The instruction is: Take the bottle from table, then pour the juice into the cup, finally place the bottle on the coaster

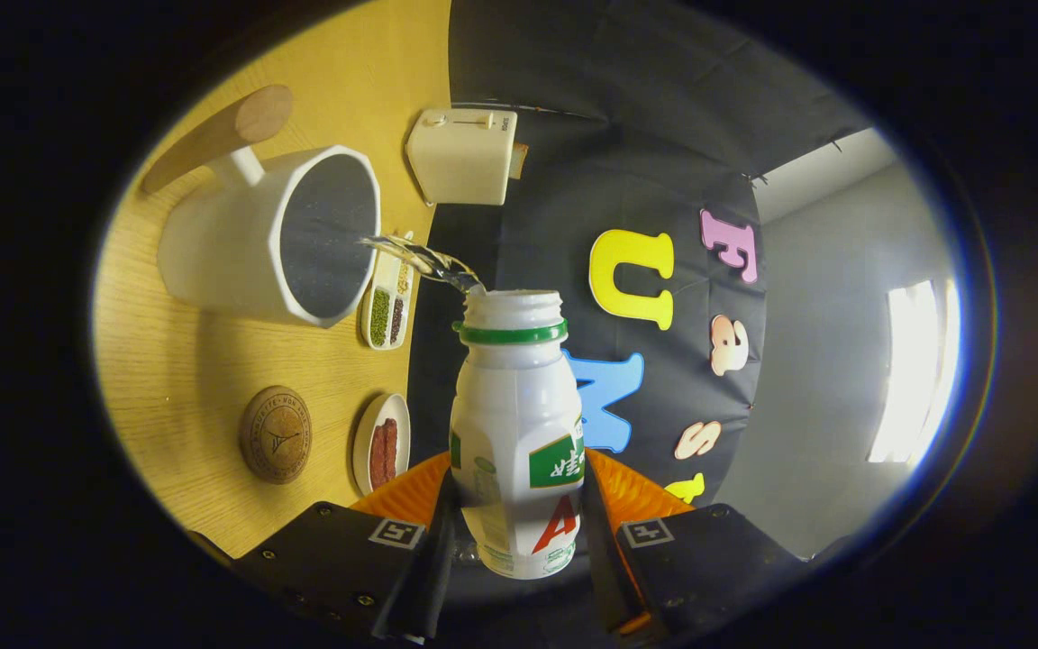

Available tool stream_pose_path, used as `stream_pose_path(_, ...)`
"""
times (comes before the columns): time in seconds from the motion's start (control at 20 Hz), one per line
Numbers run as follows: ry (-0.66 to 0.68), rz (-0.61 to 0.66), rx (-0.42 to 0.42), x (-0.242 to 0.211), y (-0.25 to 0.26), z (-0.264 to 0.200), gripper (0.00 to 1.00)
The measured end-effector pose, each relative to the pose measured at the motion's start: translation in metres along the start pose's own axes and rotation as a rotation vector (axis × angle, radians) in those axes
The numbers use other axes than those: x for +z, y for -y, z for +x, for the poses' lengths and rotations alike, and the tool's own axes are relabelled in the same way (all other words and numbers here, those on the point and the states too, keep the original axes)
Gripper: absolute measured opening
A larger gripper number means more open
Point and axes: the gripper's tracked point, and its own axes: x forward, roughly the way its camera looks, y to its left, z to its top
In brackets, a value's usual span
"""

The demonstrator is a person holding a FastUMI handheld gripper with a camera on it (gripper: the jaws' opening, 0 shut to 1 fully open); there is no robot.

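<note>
My gripper (517, 532) is shut on a small white bottle (515, 424) with a green neck ring and no cap. The view is rolled on its side, so the bottle is tipped over. A thin clear stream (420, 260) runs from the bottle's mouth into the open top of a white faceted cup (271, 236) with a wooden handle (217, 135), which stands on the wooden table (186, 379). A round cork coaster (276, 434) lies on the table beside the cup, nearer my fingers.
A cream toaster (463, 155) stands at the table's far edge beyond the cup. A narrow white dish of beans (387, 306) and a small oval dish of red food (382, 443) lie along the table edge, between the cup, the coaster and the bottle.
</note>
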Motion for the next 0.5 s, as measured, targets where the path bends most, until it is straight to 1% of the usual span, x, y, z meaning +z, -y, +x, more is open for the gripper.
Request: stream_pose_path(0.5, -0.002, -0.044, -0.007, -0.0027, -0.0024, -0.0011, 0.65)
